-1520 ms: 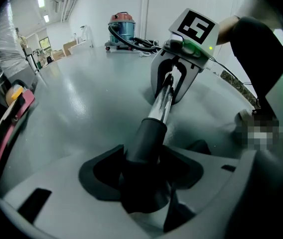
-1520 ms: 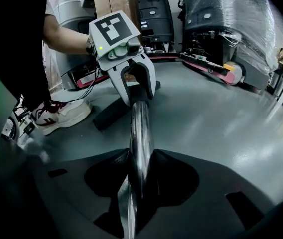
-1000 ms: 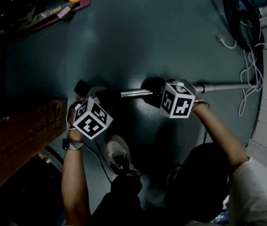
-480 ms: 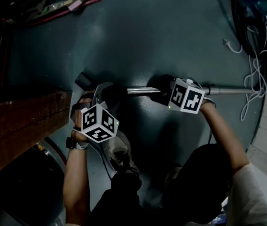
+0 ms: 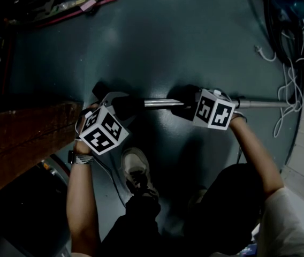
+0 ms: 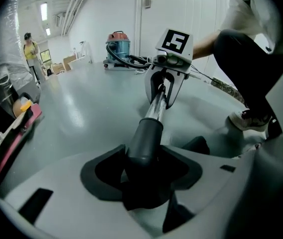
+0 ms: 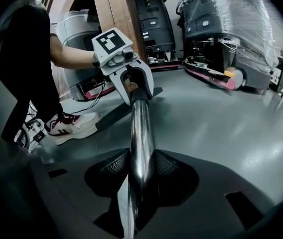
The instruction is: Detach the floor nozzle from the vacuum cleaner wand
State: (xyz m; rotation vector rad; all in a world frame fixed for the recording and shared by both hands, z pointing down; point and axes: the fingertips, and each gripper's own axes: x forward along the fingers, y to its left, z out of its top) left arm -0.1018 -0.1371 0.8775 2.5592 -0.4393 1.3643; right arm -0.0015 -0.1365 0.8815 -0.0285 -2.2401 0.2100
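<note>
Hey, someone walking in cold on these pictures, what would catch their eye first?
The chrome wand tube stretched over the dark floor, clamped at two spots: the right hand-held gripper is shut on the bare metal, the left hand-held gripper on the dark collar at its end. Next, the white marker cubes on both grippers, bright in the dim head view.
</note>
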